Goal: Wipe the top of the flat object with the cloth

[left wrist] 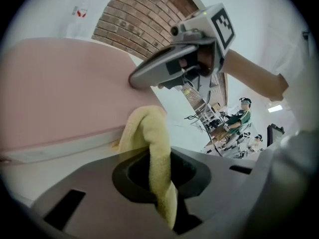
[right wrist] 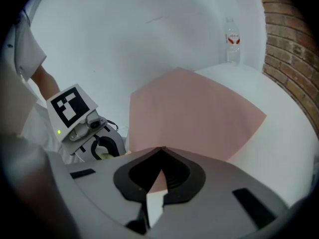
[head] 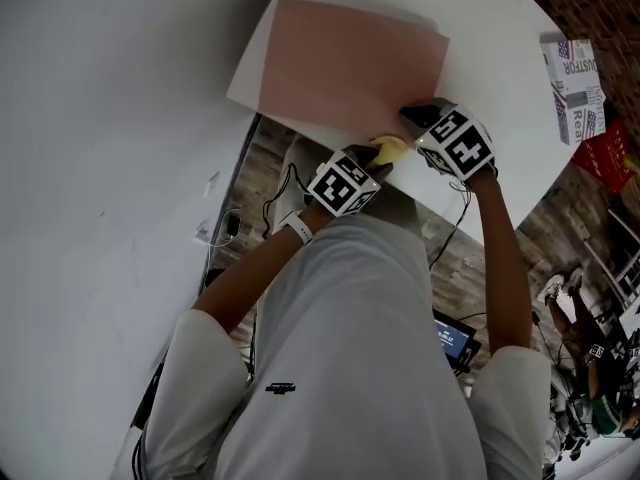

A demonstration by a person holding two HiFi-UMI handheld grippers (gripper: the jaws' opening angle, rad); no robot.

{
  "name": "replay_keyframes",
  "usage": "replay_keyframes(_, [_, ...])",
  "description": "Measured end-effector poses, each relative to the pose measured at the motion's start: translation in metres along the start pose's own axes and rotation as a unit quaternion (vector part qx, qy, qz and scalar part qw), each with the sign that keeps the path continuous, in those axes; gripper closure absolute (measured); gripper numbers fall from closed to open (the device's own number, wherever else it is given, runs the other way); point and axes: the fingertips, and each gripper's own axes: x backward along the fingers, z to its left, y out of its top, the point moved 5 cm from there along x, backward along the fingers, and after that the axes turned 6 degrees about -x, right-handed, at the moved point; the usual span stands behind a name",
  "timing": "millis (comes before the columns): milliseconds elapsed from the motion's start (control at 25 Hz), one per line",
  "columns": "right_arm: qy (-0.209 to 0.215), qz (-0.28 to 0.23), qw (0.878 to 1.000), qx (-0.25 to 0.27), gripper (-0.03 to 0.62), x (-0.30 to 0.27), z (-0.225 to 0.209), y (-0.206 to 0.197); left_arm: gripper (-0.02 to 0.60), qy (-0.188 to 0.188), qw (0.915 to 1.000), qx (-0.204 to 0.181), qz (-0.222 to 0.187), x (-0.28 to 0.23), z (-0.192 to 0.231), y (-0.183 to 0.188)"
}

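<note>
White table (head: 500, 28) carries a pink sheet (head: 345, 68) at its edge, the left gripper (head: 374, 157) pinching a yellow cloth (left wrist: 149, 133), the closed right gripper (head: 418, 114) pressing the sheet's corner.

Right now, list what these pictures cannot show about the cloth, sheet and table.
Yellow cloth: head view, mostly hidden between the left hand-held gripper and right hand-held gripper.
Pink sheet: head view, near corner covered by the right hand-held gripper.
Bottle label: right gripper view, too small to read.
</note>
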Motion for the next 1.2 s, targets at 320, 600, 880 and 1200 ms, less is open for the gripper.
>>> replay_keyframes(320, [0.123,0.060,0.991,0.009,0.591,-0.011,0.004,0.011,0.519,-0.036,0.9985,-0.035,0.019,-0.028,-0.023,0.021])
replay_keyframes(600, [0.106,0.039,0.991,0.075,0.589,0.004,0.016,0.020,0.520,-0.060,0.9967,-0.054,0.012,-0.036,-0.044,0.038])
replay_keyframes(880, [0.057,-0.122,0.991,0.014,0.588,0.066,0.018,0.037,0.520,-0.065,0.9956,-0.061,-0.029,0.006,-0.055,0.059])
replay_keyframes(1200, [-0.071,-0.248,0.966,-0.027,0.588,0.138,0.016,0.042,0.519,-0.039,0.9922,-0.048,-0.109,0.069,-0.055,0.096])
